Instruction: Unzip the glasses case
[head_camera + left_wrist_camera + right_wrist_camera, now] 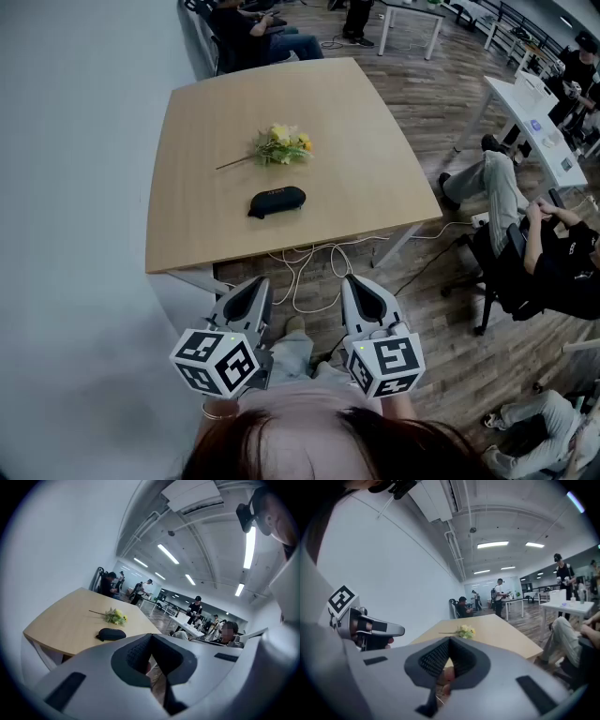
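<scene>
Two claws sit side by side low in the head view, the left claw (255, 286) and the right claw (356, 283). Both are held short of the table (202, 230), above the wooden floor (422, 281). Each gripper view shows the jaws closed together at the tip with nothing between them. From the right claw, the left one shows at 9 o'clock, apart from it. At 12 o'clock from the pair, white cables (309, 267) lie looped on the floor under the table's near edge. Further out at 12 o'clock the black glasses case (277, 202) lies flat on the table, its zip shut as far as can be seen, well apart from both claws. At 12 o'clock beyond the case, near but not touching it, lies a bunch of yellow flowers (281, 145) with its stem pointing to 8 o'clock. At 3 o'clock from the table a person (553, 248) sits in a chair
</scene>
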Demonstrator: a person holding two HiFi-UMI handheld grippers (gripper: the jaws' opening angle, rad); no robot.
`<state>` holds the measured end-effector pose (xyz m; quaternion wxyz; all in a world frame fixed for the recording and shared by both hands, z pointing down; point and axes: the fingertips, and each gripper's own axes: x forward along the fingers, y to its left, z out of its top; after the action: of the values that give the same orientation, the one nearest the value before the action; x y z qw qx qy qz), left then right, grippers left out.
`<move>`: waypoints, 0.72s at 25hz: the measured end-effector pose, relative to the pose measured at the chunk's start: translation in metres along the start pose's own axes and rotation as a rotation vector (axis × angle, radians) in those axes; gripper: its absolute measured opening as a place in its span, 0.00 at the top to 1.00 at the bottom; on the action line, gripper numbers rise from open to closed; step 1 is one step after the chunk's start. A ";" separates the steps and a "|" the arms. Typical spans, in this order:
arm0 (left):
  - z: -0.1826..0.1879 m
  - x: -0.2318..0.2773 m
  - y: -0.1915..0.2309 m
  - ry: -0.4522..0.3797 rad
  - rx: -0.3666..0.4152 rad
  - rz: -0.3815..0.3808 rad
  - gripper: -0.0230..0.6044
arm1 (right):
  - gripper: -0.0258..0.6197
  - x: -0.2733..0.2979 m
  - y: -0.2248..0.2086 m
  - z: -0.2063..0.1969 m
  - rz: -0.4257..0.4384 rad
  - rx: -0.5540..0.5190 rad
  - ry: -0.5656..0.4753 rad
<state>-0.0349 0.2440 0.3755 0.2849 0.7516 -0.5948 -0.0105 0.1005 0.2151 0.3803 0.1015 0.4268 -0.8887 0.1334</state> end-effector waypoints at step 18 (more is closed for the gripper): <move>0.054 0.050 0.067 0.021 -0.028 -0.065 0.96 | 0.94 0.096 0.010 0.031 -0.043 -0.019 0.034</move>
<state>-0.0989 0.1683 0.3761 0.3012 0.7665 -0.5669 -0.0204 0.0315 0.1409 0.3773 0.1233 0.4424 -0.8787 0.1300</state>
